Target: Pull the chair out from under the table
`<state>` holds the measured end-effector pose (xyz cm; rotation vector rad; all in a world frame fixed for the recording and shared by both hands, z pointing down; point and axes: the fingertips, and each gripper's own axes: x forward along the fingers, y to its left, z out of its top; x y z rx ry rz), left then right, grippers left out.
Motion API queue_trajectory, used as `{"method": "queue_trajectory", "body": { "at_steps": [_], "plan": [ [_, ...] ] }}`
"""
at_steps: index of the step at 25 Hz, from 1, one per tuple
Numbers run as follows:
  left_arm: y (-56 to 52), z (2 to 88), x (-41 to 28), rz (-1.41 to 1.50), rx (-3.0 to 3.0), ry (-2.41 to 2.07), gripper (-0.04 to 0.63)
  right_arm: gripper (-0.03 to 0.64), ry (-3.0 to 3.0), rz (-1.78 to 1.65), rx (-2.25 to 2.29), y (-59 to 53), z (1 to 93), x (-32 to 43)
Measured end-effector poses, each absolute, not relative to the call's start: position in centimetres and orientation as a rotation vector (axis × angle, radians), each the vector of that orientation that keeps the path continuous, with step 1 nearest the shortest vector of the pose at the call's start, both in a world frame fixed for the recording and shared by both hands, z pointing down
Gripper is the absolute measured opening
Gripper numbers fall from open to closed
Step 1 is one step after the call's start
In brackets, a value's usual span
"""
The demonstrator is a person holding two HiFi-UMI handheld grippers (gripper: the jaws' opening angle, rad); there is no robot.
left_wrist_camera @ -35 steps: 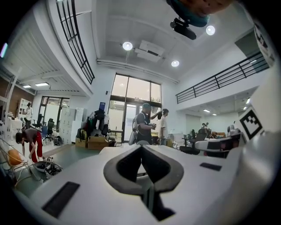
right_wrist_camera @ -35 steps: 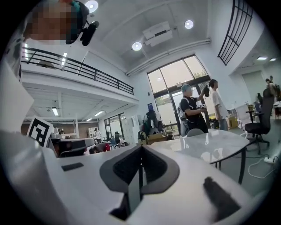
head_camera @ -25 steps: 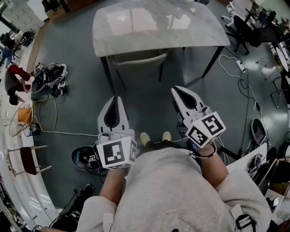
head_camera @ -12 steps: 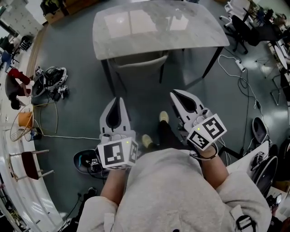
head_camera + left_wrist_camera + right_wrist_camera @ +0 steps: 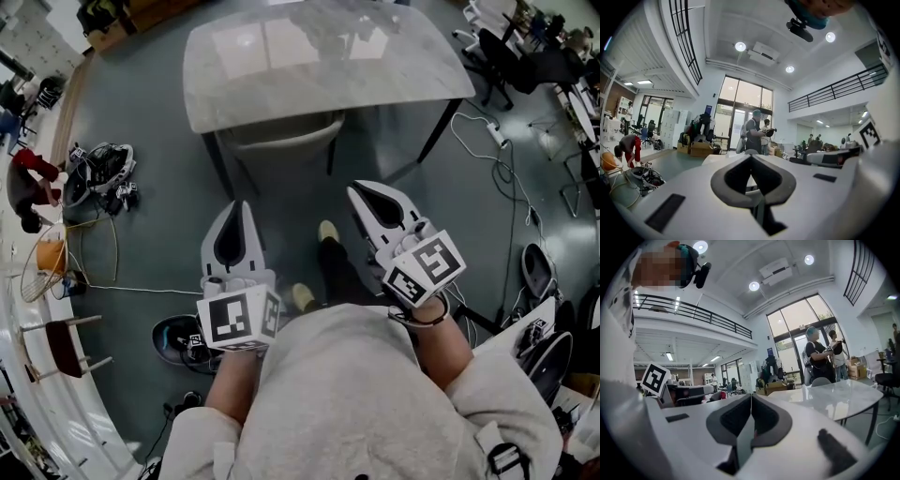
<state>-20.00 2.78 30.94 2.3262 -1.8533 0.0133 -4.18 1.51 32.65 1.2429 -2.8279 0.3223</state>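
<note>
A grey chair (image 5: 281, 141) is tucked under the pale marble-topped table (image 5: 319, 56), with only its curved backrest and a dark leg showing in the head view. My left gripper (image 5: 236, 208) is shut and empty, held in the air short of the chair and left of its middle. On the right, my right gripper (image 5: 361, 191) is also shut with nothing in it, about level with the other one. The tabletop (image 5: 834, 397) spreads ahead in the right gripper view, and its pale edge (image 5: 726, 158) shows past the shut jaws in the left gripper view.
The person's shoes (image 5: 328, 232) stand on the grey floor between the grippers. Cables and gear (image 5: 94, 169) lie on the left, a white cord and power strip (image 5: 497, 136) on the right. Office chairs (image 5: 497, 47) stand at the far right. People (image 5: 754, 133) stand beyond the table.
Both grippers have moved a little forward toward the table with the person's step. One foot has come forward between them. The jaws stayed shut.
</note>
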Motion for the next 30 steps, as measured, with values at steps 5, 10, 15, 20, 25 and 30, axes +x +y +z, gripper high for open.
{"method": "queue_trajectory", "body": {
  "at_steps": [5,10,15,20,25,30],
  "plan": [
    [-0.3,31.3,-19.1,0.026,2.324,-1.863,0.015,0.028,-2.809,0.276,1.232,-1.8,33.2,-3.4],
    [-3.8,32.0,-18.4,0.04,2.313,-1.854,0.015,0.028,-2.793,0.261,1.227,-5.3,33.9,-2.7],
    [-7.5,32.9,-17.5,0.061,2.307,-1.838,0.015,0.028,-2.772,0.247,1.213,-9.1,34.9,-1.9],
    [-11.6,33.6,-16.9,0.083,2.28,-1.848,0.015,0.028,-2.757,0.26,1.198,-13.3,35.8,-0.9],
    [-15.4,33.6,-16.9,0.111,2.246,-1.877,0.015,0.028,-2.764,0.276,1.169,-17.5,35.7,-0.3],
    [-19.1,33.4,-16.3,0.115,2.217,-1.893,0.015,0.028,-2.768,0.269,1.12,-21.6,35.7,0.1]
  ]
}}
